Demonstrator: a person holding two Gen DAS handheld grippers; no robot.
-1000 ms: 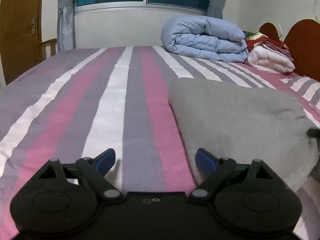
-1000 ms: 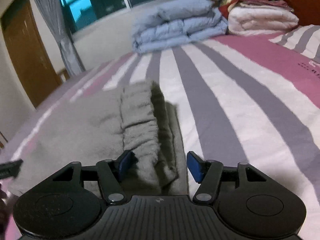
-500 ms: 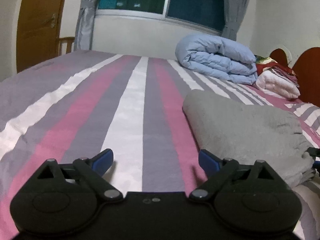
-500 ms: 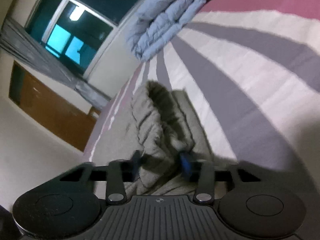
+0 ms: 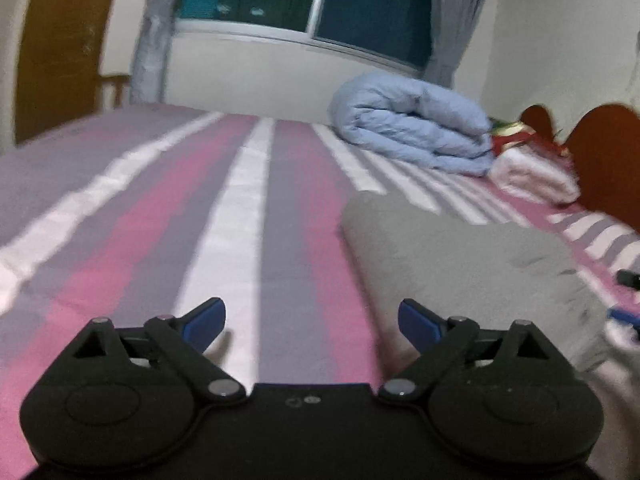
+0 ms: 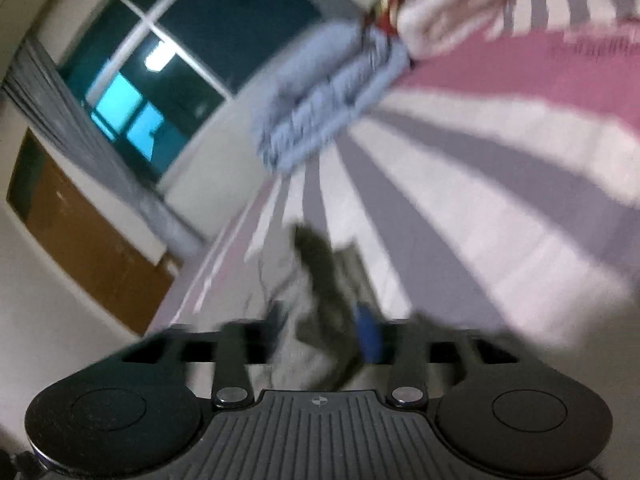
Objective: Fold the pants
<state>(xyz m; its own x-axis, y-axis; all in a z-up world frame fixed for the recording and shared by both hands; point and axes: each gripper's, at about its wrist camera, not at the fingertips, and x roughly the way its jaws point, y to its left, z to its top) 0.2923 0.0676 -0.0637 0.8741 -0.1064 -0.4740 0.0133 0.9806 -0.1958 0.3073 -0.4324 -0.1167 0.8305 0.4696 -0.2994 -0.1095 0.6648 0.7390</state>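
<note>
The right gripper (image 6: 322, 330) had a bunched gray edge of the pants (image 6: 316, 320) standing between its fingers, and its jaws had just been opening; the picture was too smeared for me to tell whether the pads were pressing the cloth or had already let go. The left gripper (image 5: 312, 320) hung with its jaws wide apart and nothing between them, over the striped sheet just beside the near corner of the pants (image 5: 472, 264).

To my eye the step was the release and tidying of the last fold. Done well, it would mean opening fully before drawing back, so the pads would not drag the gathered edge off the stack, then pulling straight away, low and slow. The empty left gripper looked well placed to pin the near corner if the pile shifted.

The pants were a soft, thick gray knit, already folded into a compact, rounded bundle. From the left they showed a smooth top and a plump folded edge; from the right the edge looked crumpled, with a dark crease running through it. Such cloth would likely slump rather than spring.

The bundle lay on the bed (image 5: 168, 216), on pink, gray and white stripes. Well beyond it sat a folded blue duvet (image 5: 412, 120), with pale folded bedding (image 5: 532, 180) beside the headboard (image 5: 604, 160).
</note>
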